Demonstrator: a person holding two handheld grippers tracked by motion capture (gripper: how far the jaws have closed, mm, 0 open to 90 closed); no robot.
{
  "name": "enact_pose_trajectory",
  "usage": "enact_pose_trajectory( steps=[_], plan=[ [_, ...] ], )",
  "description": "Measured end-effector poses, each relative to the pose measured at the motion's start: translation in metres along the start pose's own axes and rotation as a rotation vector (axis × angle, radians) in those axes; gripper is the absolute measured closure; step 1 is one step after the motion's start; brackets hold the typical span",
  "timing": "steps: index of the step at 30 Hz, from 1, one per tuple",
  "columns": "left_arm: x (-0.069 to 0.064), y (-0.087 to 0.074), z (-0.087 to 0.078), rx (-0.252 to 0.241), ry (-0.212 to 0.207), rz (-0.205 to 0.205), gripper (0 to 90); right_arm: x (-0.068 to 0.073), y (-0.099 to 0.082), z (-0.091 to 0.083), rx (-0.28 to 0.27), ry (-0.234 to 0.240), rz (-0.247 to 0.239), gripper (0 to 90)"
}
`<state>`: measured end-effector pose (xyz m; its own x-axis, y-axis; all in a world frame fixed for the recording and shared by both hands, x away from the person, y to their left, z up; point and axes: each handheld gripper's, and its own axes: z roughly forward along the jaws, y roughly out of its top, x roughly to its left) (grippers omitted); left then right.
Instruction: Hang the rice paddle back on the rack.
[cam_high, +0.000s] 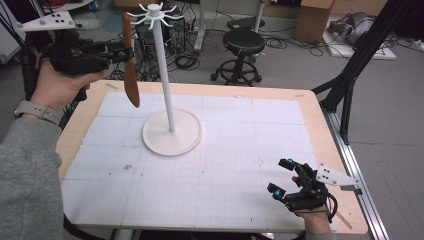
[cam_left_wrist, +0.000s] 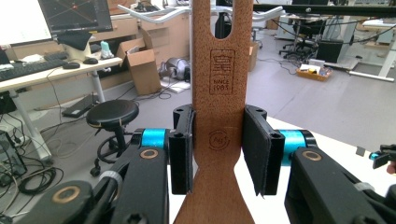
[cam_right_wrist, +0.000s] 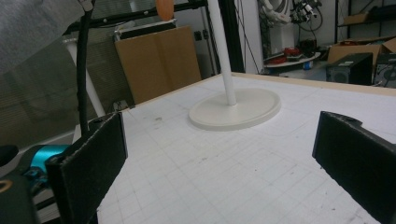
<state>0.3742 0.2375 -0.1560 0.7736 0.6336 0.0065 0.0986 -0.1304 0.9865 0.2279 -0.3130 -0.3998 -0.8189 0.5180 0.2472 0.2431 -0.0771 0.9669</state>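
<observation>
A brown wooden spatula hangs upright over the table's back left, blade down, with my left gripper shut on its handle. In the left gripper view both pads press the handle's edges below a stamped mark, and the slotted end rises past the left gripper. Just right of it stands a white rack with a ring of hooks on top and a round base. My right gripper rests low at the front right, open, nothing between its jaws. It faces the rack's base.
A white gridded mat covers the wooden table. Behind the table stand a black stool and cables on the floor. A black tripod leg slants past the table's right edge. Cardboard boxes sit at the back.
</observation>
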Motion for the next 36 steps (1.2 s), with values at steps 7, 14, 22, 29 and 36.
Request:
enact_pose_trajectory(
  steps=[7, 14, 22, 29, 36],
  plan=[
    [0.001, -0.001, 0.007, 0.011, 0.021, -0.007, 65.1, -0.001, -0.001, -0.002, -0.004, 0.003, 0.003, 2.1],
    [-0.001, -0.002, 0.011, 0.011, 0.013, -0.014, 65.1, -0.002, 0.0, -0.003, -0.009, -0.001, 0.01, 2.1],
    [-0.002, -0.004, 0.018, 0.043, 0.026, -0.012, 65.1, -0.002, 0.0, -0.004, -0.01, -0.003, 0.004, 2.1],
    [-0.003, -0.004, 0.019, 0.042, 0.026, -0.015, 65.1, -0.003, -0.001, -0.004, -0.003, -0.003, 0.01, 2.1],
    [-0.008, -0.005, 0.019, 0.038, 0.028, 0.005, 61.6, -0.002, 0.0, -0.003, -0.004, -0.003, 0.0, 2.1]
  ],
)
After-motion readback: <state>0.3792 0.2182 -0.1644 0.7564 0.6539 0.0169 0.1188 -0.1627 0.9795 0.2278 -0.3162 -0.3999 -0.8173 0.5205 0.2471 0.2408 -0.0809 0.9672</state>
